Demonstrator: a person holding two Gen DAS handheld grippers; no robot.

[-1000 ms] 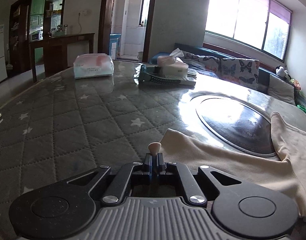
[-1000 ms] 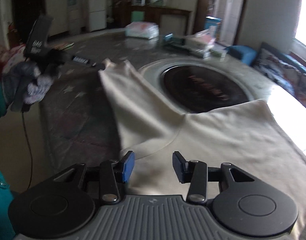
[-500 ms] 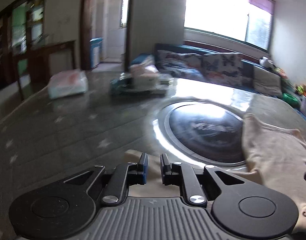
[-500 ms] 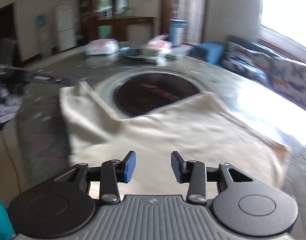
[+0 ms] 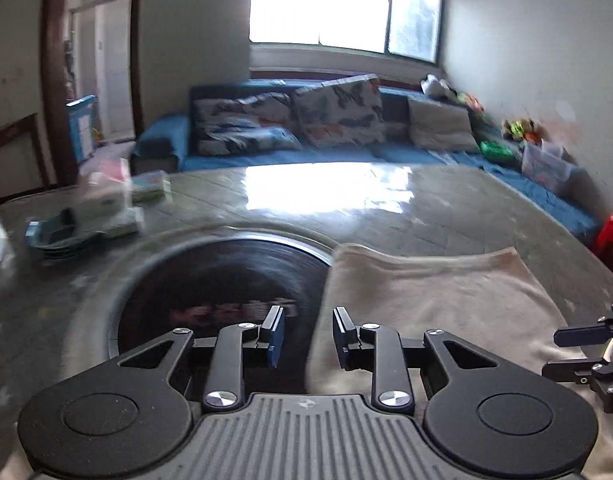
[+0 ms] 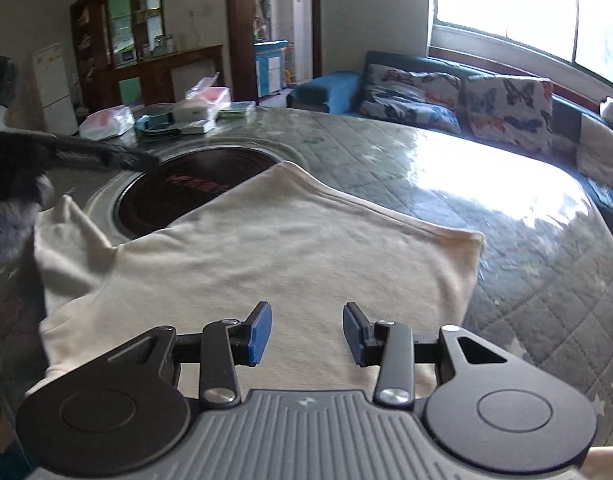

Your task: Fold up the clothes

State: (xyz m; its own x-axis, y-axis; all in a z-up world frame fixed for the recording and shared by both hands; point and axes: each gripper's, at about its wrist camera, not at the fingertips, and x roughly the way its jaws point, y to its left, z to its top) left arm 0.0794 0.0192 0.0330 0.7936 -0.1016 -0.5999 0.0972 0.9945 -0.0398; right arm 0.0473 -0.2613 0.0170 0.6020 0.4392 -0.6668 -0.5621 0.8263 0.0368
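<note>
Cream shirt (image 6: 266,256) spread flat on the round table (image 6: 526,208), lying partly over the dark round inset (image 6: 194,188) in the table's middle, sleeve end trailing off toward the left side in the right wrist view. Left gripper (image 5: 308,338) hovering with fingers spread apart, nothing pinched between the blue pads (image 5: 276,336), sitting right at the shirt's left edge (image 5: 426,300) where cloth meets the dark inset (image 5: 226,280). Right gripper (image 6: 306,332) also wide open, empty, parked just above the shirt's near part. Left gripper visible from the right wrist view too (image 6: 102,156), hanging over the inset's rim beside the sleeve. Clutter of tissue packs and boxes (image 6: 178,114) at the far side of the table, well apart from the shirt. Blue sofa with butterfly cushions (image 6: 502,104) behind, under the bright window.
</note>
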